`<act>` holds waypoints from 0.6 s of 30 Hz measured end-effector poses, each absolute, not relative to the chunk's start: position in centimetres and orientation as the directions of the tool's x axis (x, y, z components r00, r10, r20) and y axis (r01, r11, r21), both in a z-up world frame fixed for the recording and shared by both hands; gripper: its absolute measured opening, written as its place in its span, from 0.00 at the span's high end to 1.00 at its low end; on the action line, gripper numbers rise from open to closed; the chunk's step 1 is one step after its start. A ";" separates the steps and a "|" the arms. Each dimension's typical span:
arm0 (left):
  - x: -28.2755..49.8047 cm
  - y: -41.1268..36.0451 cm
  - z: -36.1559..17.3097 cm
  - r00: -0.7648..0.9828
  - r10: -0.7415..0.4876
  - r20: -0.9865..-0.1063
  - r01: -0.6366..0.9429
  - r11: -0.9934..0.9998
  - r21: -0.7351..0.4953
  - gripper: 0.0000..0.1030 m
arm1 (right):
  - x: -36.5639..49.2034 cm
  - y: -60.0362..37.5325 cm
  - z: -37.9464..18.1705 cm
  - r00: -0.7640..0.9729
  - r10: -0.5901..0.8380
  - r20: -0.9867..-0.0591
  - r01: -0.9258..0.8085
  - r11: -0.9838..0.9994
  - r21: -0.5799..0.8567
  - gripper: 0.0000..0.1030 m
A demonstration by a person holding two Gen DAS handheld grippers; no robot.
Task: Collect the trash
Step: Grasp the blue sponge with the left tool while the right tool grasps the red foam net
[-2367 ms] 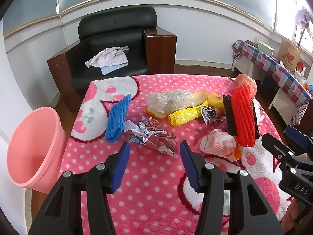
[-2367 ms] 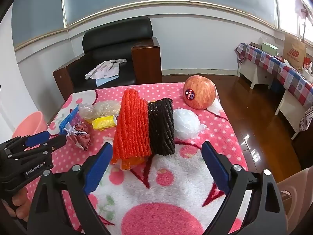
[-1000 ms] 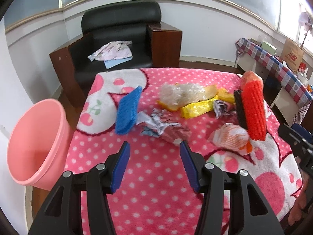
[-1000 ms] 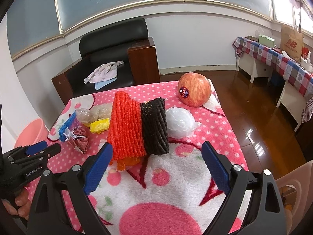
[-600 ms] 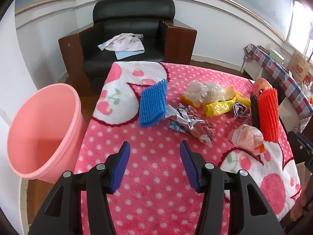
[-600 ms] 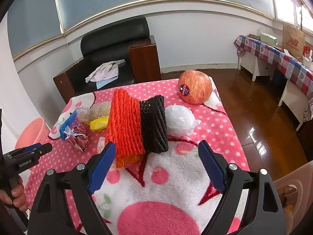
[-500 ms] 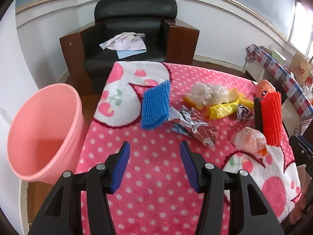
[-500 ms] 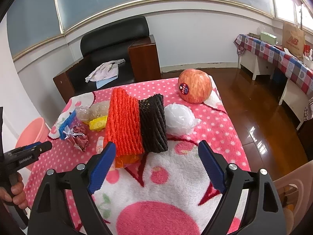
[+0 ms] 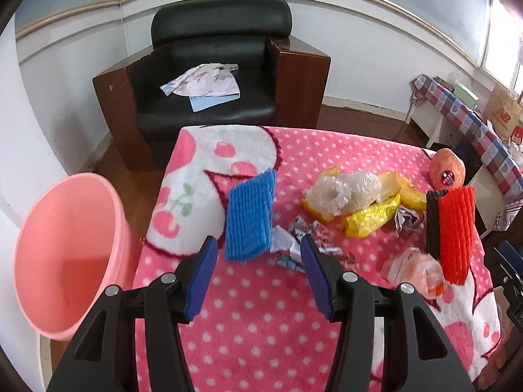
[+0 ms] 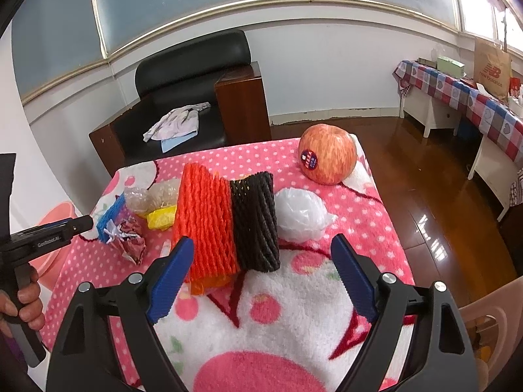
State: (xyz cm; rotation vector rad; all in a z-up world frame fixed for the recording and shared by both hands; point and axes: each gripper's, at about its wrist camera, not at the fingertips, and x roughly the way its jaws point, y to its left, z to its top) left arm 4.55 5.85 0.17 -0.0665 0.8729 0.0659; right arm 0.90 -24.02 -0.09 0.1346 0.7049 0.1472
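Observation:
Trash lies on a pink polka-dot blanket (image 9: 248, 320). My left gripper (image 9: 258, 274) is open and empty, just short of a blue foam net (image 9: 250, 222) and a crumpled printed wrapper (image 9: 304, 241). Beyond lie a clear plastic bag (image 9: 346, 189), a yellow wrapper (image 9: 372, 219), an orange-white wrapper (image 9: 415, 268) and red (image 9: 456, 228) and black foam nets. My right gripper (image 10: 261, 274) is open and empty, in front of the red net (image 10: 204, 219) and black net (image 10: 256, 219). A white plastic ball (image 10: 300, 214) lies to their right.
A pink bucket (image 9: 65, 261) stands on the floor off the table's left edge. An apple (image 10: 327, 153) sits at the far right corner of the blanket. A black armchair (image 9: 209, 75) with cloths stands behind the table. A checkered side table (image 10: 470, 98) is at right.
My left gripper has swung left and moved forward, so the blue net and the bucket sit closer in its view. My right gripper has closed in slightly on the red and black nets.

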 end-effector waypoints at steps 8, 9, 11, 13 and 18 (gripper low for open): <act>7.0 5.3 -0.6 0.630 0.037 -0.776 -0.081 0.997 -0.019 0.49 | 1.9 -23.7 0.0 0.752 0.180 -0.634 -0.095 0.981 0.167 0.16; 7.2 5.3 -0.7 0.627 0.037 -0.778 -0.081 0.997 -0.018 0.49 | 2.0 -23.7 0.1 0.752 0.181 -0.634 -0.096 0.981 0.167 0.16; 7.8 5.2 -1.1 0.620 0.038 -0.784 -0.080 0.997 -0.015 0.49 | 2.3 -23.6 0.0 0.750 0.183 -0.636 -0.097 0.981 0.167 0.16; 8.4 5.2 -1.4 0.611 0.038 -0.790 -0.079 0.997 -0.013 0.49 | 2.6 -23.6 -0.1 0.747 0.186 -0.638 -0.098 0.980 0.171 0.16; 9.9 5.7 -2.8 0.576 0.025 -0.817 -0.077 0.997 -0.024 0.65 | 3.2 -23.6 -0.3 0.738 0.198 -0.645 -0.099 0.977 0.187 0.18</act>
